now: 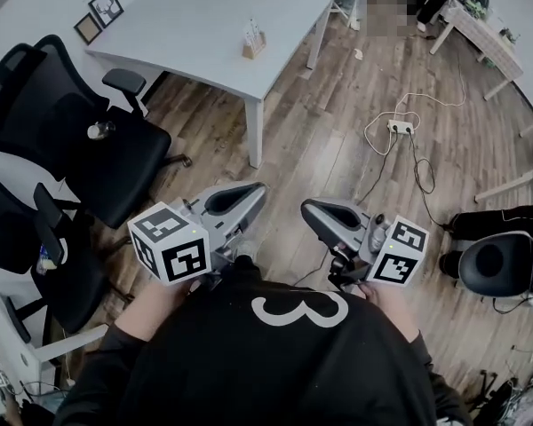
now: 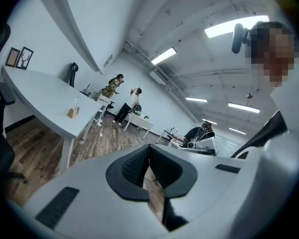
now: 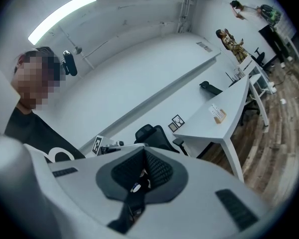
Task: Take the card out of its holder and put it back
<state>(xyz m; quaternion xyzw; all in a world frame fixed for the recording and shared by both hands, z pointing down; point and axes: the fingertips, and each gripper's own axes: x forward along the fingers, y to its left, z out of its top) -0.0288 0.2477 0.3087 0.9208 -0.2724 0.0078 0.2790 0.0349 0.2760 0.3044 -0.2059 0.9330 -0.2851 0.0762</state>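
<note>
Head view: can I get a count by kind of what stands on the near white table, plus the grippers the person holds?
picture frames: 2
card holder: 1
grippers, left gripper and right gripper: 2
Total: 5

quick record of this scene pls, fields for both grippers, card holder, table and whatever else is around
left gripper: shut, empty, close to the person
right gripper: shut, empty, close to the person
card holder: wooden, on the table, far from both grippers
card: standing in the holder
table: white
chairs: black, at the left
power strip: on the floor
</note>
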